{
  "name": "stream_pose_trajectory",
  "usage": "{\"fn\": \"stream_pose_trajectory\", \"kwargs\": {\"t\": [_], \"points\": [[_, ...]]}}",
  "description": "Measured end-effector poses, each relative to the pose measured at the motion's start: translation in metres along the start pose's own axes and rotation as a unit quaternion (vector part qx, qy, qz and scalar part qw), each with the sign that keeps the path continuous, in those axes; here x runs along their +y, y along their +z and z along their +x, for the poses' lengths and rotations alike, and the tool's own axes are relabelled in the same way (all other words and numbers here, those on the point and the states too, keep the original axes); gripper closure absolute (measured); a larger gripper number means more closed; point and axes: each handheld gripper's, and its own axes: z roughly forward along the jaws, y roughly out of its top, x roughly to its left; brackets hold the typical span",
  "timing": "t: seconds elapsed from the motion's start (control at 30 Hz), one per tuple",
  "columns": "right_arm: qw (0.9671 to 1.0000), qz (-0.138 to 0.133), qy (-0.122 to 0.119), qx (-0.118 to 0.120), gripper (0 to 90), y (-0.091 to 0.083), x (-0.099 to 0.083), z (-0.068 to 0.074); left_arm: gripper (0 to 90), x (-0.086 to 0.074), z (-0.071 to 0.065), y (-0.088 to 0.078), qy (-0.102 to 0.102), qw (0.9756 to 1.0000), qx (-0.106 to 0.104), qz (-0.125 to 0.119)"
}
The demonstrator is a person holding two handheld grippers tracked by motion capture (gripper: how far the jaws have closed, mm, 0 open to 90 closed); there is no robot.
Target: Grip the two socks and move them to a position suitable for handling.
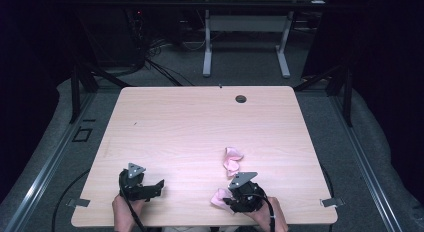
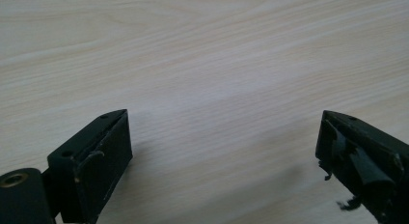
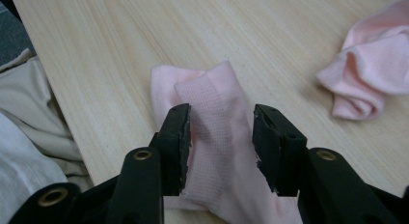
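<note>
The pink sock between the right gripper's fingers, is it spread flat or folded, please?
Folded: the pink sock has one ribbed layer lying over another, rumpled rather than smoothed flat.

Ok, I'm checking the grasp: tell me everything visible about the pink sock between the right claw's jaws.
The pink sock is soft knit fabric with a fine grid texture, lying rumpled and partly folded over itself on the wooden table near its front edge. The right claw straddles it, jaws partly closed at either side of a raised fold; whether the pads press yet is unclear. It lies apart from the second pink sock.
</note>
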Motion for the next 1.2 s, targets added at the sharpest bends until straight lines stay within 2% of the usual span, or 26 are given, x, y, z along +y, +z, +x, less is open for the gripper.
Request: {"fn": "stream_pose_trajectory", "kwargs": {"t": [0.23, 0.33, 0.6, 0.87, 0.93, 1.07, 1.2], "points": [[0.9999, 0.008, -0.002, -0.009, 79.4, 0.005, -0.004, -0.001, 8.9, 0.0, -0.016, -0.004, 0.007, 0.9993, -0.033, -0.015], [0.9999, -0.005, 0.016, 0.0, 82.9, 0.004, -0.005, -0.002, 10.4, 0.0, -0.02, -0.004, 0.012, 0.9989, -0.041, -0.02], [0.997, -0.055, 0.053, 0.015, 83.7, -0.015, -0.005, -0.011, 13.4, 0.002, -0.033, -0.002, 0.027, 0.9976, -0.059, -0.025], [0.9936, -0.086, 0.067, 0.027, 83.7, -0.032, 0.002, -0.015, 13.9, 0.005, -0.046, 0.001, 0.045, 0.9956, -0.074, -0.037], [0.992, -0.098, 0.075, 0.027, 83.7, -0.037, 0.005, -0.016, 13.9, 0.006, -0.05, 0.001, 0.052, 0.9949, -0.077, -0.038], [0.9885, -0.117, 0.088, 0.038, 83.7, -0.046, 0.009, -0.019, 13.9, 0.006, -0.058, 0.0, 0.056, 0.9931, -0.092, -0.046], [0.9852, -0.135, 0.097, 0.042, 83.6, -0.053, 0.015, -0.018, 13.9, 0.004, -0.074, -0.003, 0.072, 0.9896, -0.109, -0.06]]}}
